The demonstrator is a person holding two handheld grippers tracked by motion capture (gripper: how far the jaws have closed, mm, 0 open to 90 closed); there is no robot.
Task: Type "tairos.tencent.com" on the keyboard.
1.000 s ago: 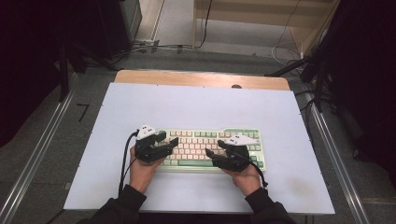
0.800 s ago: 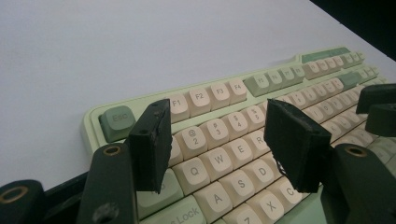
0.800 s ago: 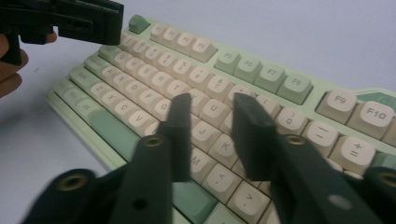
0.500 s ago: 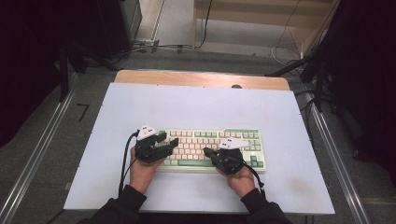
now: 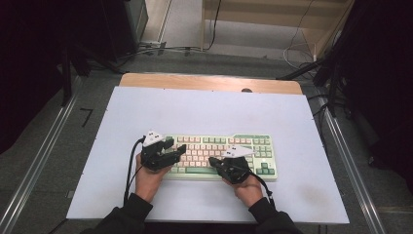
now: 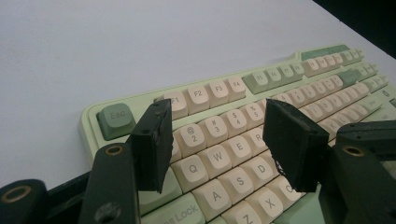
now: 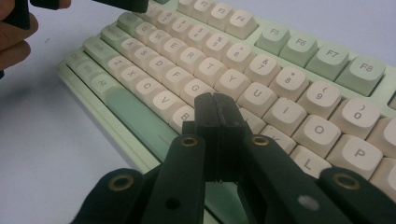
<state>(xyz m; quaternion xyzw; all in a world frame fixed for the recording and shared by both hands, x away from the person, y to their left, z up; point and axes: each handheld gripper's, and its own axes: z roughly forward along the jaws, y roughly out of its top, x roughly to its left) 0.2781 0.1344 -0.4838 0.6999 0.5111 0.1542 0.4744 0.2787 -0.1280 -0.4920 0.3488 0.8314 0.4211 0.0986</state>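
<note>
A pale green keyboard (image 5: 219, 146) with cream keys lies on the white tabletop (image 5: 204, 112), near its front edge. My left gripper (image 5: 181, 150) hovers over the keyboard's left end. In the left gripper view its jaws (image 6: 219, 126) stand open above the number and Q-W-E keys (image 6: 219, 156), with nothing between them. My right gripper (image 5: 213, 161) is low over the middle of the keyboard, by its front rows. In the right gripper view its jaws (image 7: 215, 100) are pressed together, empty, with their tips just above the keys around B and H.
A wooden strip (image 5: 209, 82) borders the table's far edge, and metal rails (image 5: 348, 161) run along both sides. Cables (image 5: 302, 58) lie on the floor beyond. The left hand (image 7: 14, 37) shows at the top left of the right gripper view.
The right gripper's jaws have come together and that hand has shifted slightly toward the table's front edge. The left gripper has stayed where it was.
</note>
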